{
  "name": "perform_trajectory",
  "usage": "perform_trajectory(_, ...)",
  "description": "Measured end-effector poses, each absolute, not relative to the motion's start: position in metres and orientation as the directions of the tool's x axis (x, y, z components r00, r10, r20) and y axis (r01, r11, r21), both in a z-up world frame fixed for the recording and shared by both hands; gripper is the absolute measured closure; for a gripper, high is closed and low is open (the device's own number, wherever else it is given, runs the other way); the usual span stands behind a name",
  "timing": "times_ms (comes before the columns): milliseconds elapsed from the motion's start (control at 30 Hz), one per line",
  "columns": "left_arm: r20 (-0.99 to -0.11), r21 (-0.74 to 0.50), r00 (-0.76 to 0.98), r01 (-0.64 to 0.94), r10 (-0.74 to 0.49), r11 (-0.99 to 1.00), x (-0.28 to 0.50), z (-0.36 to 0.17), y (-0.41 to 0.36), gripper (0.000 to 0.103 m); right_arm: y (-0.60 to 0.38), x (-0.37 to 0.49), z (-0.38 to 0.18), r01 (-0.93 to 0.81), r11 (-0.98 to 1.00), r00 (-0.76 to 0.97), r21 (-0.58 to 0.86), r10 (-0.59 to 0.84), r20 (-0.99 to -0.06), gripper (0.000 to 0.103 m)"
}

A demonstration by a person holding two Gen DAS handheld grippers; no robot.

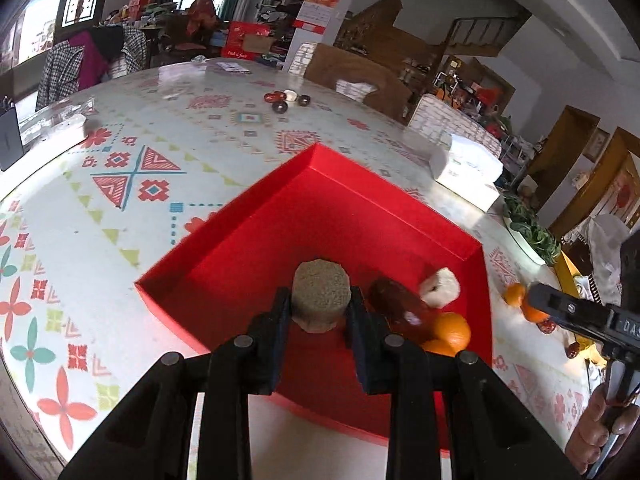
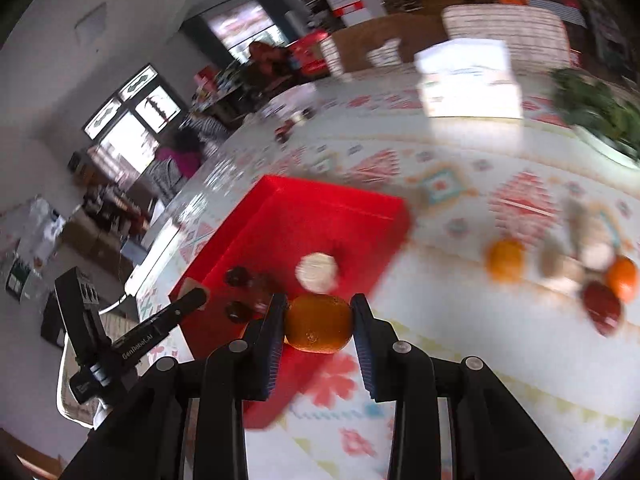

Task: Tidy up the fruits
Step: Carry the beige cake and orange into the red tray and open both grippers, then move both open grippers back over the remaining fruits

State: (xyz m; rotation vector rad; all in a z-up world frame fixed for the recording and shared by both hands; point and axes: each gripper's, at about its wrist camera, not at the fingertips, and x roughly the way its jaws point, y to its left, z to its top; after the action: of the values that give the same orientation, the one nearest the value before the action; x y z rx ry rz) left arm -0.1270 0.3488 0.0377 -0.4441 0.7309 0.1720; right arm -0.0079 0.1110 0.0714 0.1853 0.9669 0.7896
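Observation:
My left gripper [image 1: 320, 308] is shut on a rough tan round fruit [image 1: 320, 294], held just above the floor of the open red box [image 1: 360, 188]. Inside the box lie a dark red date [image 1: 394, 310], a white round piece [image 1: 440, 286] and an orange [image 1: 450, 334]. My right gripper [image 2: 318, 322] is shut on an orange [image 2: 318, 324] over the red box's [image 2: 320, 208] near corner. That view is blurred. More fruit lies loose on the cloth to the right: an orange [image 2: 505, 260], a red fruit [image 2: 602, 306], another orange [image 2: 622, 278]. The left gripper [image 2: 192, 298] shows at the left.
A white tissue box [image 1: 468, 172] and a plate of greens [image 1: 528, 232] stand beyond the red box at the table's right edge. Small dark fruits [image 1: 286, 100] lie far across the patterned tablecloth. A person's hand [image 1: 600, 420] holds the right gripper [image 1: 536, 300] beside two oranges.

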Motion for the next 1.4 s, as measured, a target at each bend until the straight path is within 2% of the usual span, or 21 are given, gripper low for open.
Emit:
perform_trajectory(400, -0.687, -0.355, 0.726, -0.289, -0.038, 0.889, -0.120, 0.030, 0.360, 0.074, 0.215, 0.027, 0.045, -0.559, 0.709, 0.275, 0.430, 0.647, -0.711, 0.066)
perform_trajectory(500, -0.679, -0.365, 0.733, -0.295, -0.036, 0.883, -0.121, 0.031, 0.364, 0.061, 0.220, 0.031, 0.040, -0.552, 0.713, 0.271, 0.432, 0.643, -0.716, 0.064)
perform_trajectory(633, -0.669, -0.390, 0.742, -0.298, -0.046, 0.871, -0.124, 0.033, 0.368, 0.058, 0.214, 0.033, 0.043, -0.543, 0.716, 0.286, 0.439, 0.649, -0.705, 0.051)
perform_trajectory(800, -0.660, -0.398, 0.749, -0.287, -0.055, 0.871, -0.129, 0.040, 0.363, 0.056, 0.195, 0.028, 0.053, -0.529, 0.730, 0.324, 0.432, 0.645, -0.692, 0.049)
perform_trajectory(867, -0.654, -0.399, 0.754, -0.281, -0.056, 0.873, -0.132, 0.043, 0.359, 0.049, 0.188, 0.025, 0.056, -0.522, 0.735, 0.337, 0.432, 0.643, -0.687, 0.047)
perform_trajectory(1133, -0.645, -0.392, 0.761, -0.250, -0.070, 0.885, -0.139, 0.054, 0.337, 0.047, 0.151, 0.007, 0.061, -0.494, 0.758, 0.376, 0.425, 0.627, -0.682, 0.045)
perform_trajectory(1233, -0.641, -0.386, 0.765, -0.240, -0.071, 0.891, -0.144, 0.059, 0.328, 0.041, 0.138, 0.001, 0.062, -0.483, 0.762, 0.382, 0.431, 0.626, -0.680, 0.045)
perform_trajectory(1400, -0.631, -0.371, 0.772, -0.222, -0.070, 0.902, -0.151, 0.070, 0.313, 0.040, 0.115, -0.010, 0.061, -0.464, 0.778, 0.402, 0.424, 0.611, -0.682, 0.044)
